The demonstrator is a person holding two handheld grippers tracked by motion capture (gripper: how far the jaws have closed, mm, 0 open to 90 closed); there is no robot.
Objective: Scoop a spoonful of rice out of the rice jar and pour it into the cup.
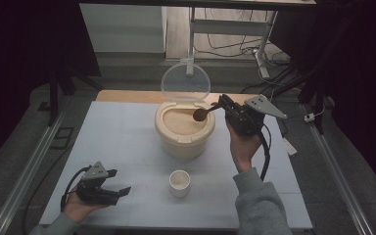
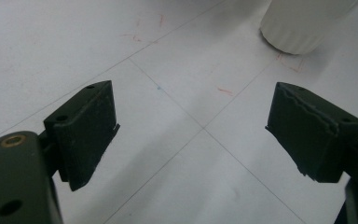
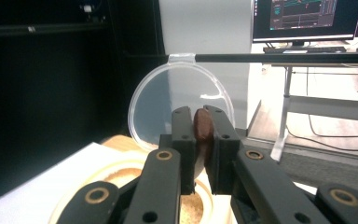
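**Spoon held over open container; left tongs idle**

Right tongs (image 1: 223, 104) are clamped on the handle of a dark wooden spoon (image 1: 201, 114), both jaws pressed flat against it in the right gripper view (image 3: 202, 127). The grip sits at the handle's end, which leaves the bowl of the spoon free and extended out over the mouth of the cream container (image 1: 184, 128). In my judgement this hold is chosen for reach: the bowl can dip into the contents while the tongs stay outside the rim.

The container stands at mid-counter with its clear round lid (image 1: 185, 81) hinged upright behind it, so the opening is unobstructed. A pale granular fill (image 3: 192, 204) lies inside; what it is I cannot tell.

Left tongs (image 1: 122, 191) rest low at the near left of the counter (image 1: 122, 132), jaws spread wide and holding nothing (image 2: 186, 135). A small white cup (image 1: 179, 182) stands just in front of the container, near those tongs, likely placed to receive a scoop.
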